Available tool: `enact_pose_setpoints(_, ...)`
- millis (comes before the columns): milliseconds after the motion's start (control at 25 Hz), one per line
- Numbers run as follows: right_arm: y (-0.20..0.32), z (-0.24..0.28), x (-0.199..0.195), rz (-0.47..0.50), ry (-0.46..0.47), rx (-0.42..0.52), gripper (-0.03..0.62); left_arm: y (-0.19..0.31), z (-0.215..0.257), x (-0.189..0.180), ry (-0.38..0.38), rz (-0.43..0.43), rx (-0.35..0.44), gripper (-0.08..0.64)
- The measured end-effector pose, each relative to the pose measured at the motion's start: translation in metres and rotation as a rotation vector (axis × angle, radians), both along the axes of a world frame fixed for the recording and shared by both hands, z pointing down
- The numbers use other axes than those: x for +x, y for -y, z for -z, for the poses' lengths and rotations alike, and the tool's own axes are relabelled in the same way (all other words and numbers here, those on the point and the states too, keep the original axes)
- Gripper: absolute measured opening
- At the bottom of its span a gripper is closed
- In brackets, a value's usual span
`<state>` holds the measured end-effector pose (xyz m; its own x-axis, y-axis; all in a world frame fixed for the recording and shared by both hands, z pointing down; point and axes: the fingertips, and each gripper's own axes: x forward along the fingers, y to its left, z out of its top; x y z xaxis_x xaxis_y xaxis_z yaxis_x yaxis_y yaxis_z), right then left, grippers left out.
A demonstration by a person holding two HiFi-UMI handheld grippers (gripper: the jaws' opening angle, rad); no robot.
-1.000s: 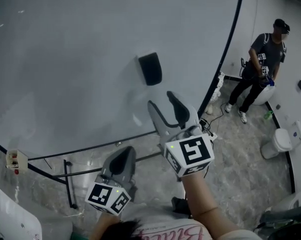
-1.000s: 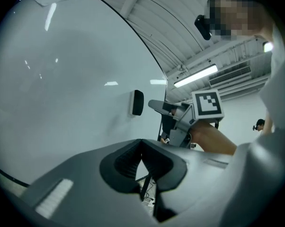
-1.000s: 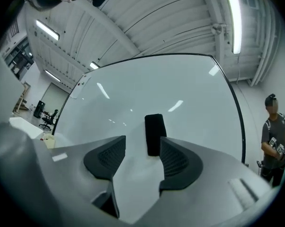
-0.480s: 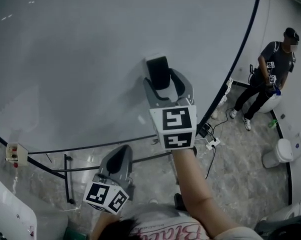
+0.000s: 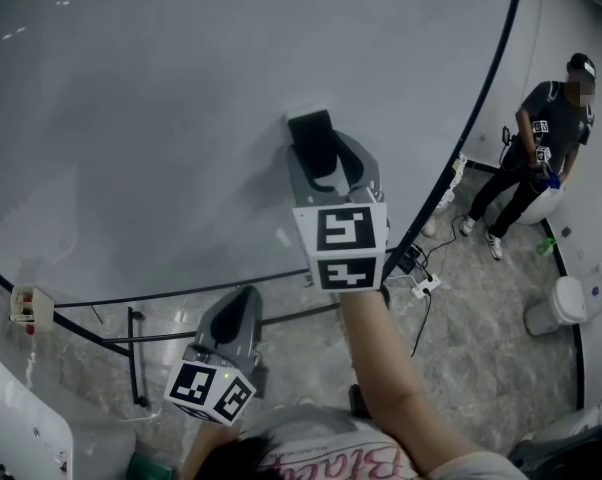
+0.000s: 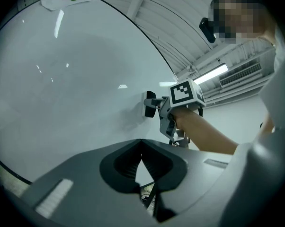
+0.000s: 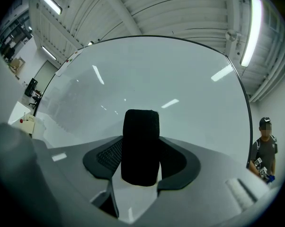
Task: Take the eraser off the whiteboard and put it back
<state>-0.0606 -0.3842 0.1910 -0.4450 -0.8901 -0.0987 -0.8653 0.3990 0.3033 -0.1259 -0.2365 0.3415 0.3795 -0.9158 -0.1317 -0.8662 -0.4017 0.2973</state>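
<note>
A black eraser (image 5: 316,140) clings to the big whiteboard (image 5: 161,118). My right gripper (image 5: 327,156) has reached it, one finger on each side, marker cube toward me. In the right gripper view the eraser (image 7: 140,145) stands upright between the ribbed pads; the jaws are closing, and I see no firm press on it. My left gripper (image 5: 241,308) hangs lower left, away from the board, shut with nothing in it. The left gripper view shows its tips (image 6: 141,142) meeting, and beyond them the right gripper (image 6: 157,109) at the eraser (image 6: 149,104).
The board's black frame (image 5: 481,98) curves down the right side. Beyond it a person (image 5: 541,138) stands by a white stool (image 5: 566,293). Cables and a power strip (image 5: 421,273) lie on the floor below the board. A small box (image 5: 23,306) sits at far left.
My right gripper moved up and forward from below the eraser until its jaws flanked it, rolling as it went. In the last half second it hardly shifted. The left gripper stayed put.
</note>
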Motion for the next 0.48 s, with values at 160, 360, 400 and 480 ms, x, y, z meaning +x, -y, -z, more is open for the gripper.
enact_pose_setpoints(160, -0.002, 0.001, 0.002, -0.01, 0.0, 0.012, 0.224, -0.001, -0.001, 0.001, 0.002, 0.002, -0.006, -0.002)
enact_pose_setpoints(360, -0.016, 0.002, 0.004, 0.028, 0.013, 0.013, 0.224, -0.003, -0.001, 0.002, 0.004, 0.0, -0.007, -0.002)
enact_pose_setpoints(400, -0.02, 0.001, 0.005, 0.035, 0.015, 0.013, 0.224, -0.003, -0.001, 0.002, 0.004, -0.001, -0.007, -0.002)
enact_pose_setpoints(480, -0.029, -0.002, 0.007, 0.051, 0.02, 0.012, 0.224, -0.004, 0.0, 0.004, 0.008, -0.005, -0.003, -0.002)
